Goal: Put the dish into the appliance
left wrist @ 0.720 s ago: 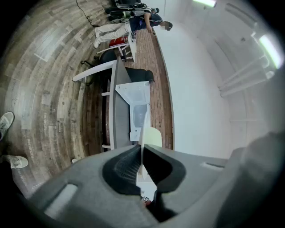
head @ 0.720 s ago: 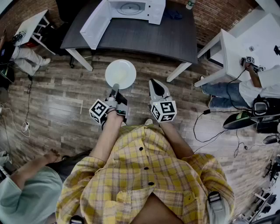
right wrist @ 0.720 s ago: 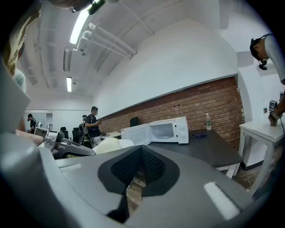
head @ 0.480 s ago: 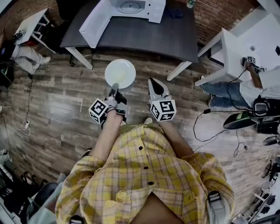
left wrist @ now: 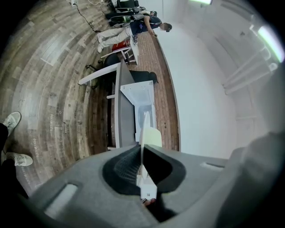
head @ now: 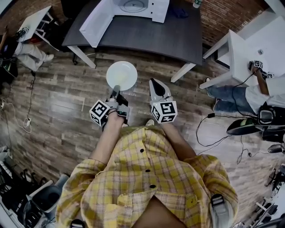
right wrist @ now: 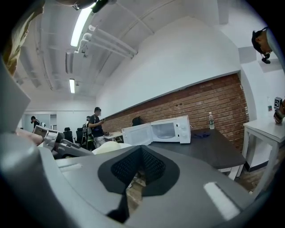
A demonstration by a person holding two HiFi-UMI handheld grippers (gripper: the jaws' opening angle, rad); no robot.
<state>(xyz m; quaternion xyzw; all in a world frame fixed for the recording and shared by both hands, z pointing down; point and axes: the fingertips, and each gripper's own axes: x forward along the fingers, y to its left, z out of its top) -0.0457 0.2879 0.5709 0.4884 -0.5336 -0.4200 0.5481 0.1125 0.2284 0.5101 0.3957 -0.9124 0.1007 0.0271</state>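
A white plate (head: 121,75) hangs level over the wooden floor, with my left gripper (head: 116,90) shut on its near rim. In the left gripper view the plate (left wrist: 145,131) stands edge-on between the closed jaws of the left gripper (left wrist: 142,153). Beyond it a white microwave (head: 136,8) stands on the dark table (head: 147,38), its door (head: 95,24) swung open to the left. My right gripper (head: 154,83) is beside the plate on the right, shut and empty. In the right gripper view the right gripper (right wrist: 140,149) points at the microwave (right wrist: 165,130), whose cavity is open.
White side tables stand at the right (head: 234,55) and far left (head: 31,22). A seated person (head: 249,91) is at the right, another person's legs (head: 26,53) at the left. Cables (head: 213,133) lie on the floor at the right. A water bottle (right wrist: 210,120) stands on the dark table.
Both grippers and the plate stay almost where they were. The person in teal at the lower left has gone out of view.
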